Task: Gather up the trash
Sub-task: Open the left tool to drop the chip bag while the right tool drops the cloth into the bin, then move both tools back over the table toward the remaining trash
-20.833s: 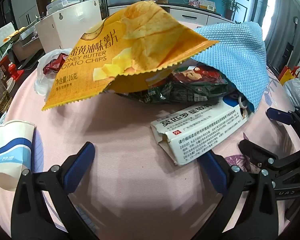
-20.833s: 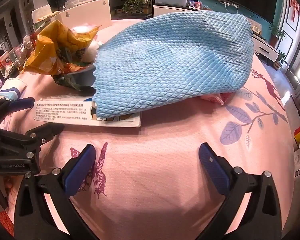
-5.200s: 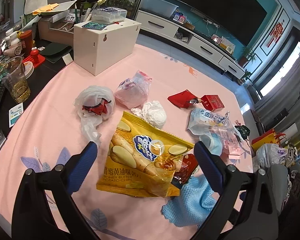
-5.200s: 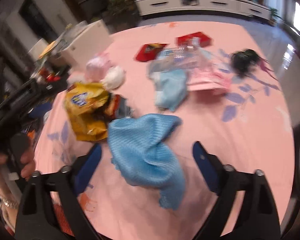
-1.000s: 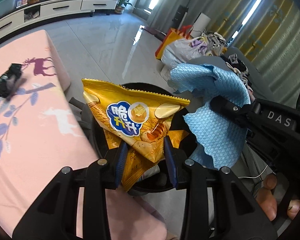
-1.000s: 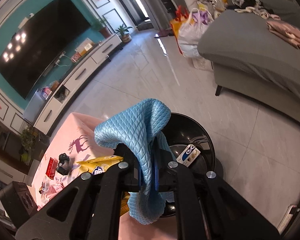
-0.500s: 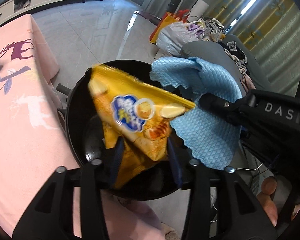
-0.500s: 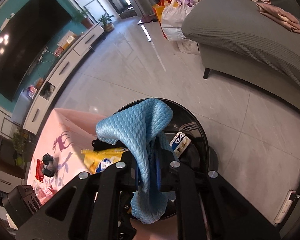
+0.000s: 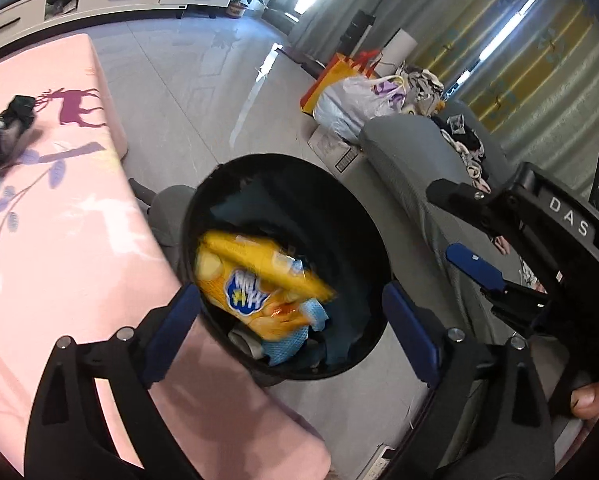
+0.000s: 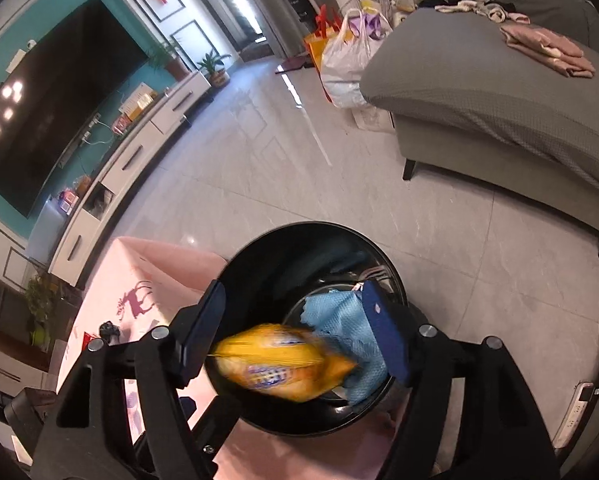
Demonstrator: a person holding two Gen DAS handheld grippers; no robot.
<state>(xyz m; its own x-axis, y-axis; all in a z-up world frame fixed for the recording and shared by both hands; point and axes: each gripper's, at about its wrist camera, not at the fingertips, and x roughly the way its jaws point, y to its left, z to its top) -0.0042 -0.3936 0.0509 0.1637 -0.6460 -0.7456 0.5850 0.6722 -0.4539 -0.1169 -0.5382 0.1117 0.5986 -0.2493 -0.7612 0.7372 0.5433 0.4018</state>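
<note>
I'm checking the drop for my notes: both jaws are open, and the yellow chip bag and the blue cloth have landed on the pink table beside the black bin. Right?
Not quite. The chip bag and blue cloth are inside the black bin, not on the pink table; the left wrist view shows it. Both the left gripper and the right gripper have just been opening and stand open, gripping nothing.

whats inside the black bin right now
Inside the black bin lies a yellow chip bag, blurred, partly over a blue cloth. Something pale shows beside the cloth; whatever is underneath them is covered.
</note>
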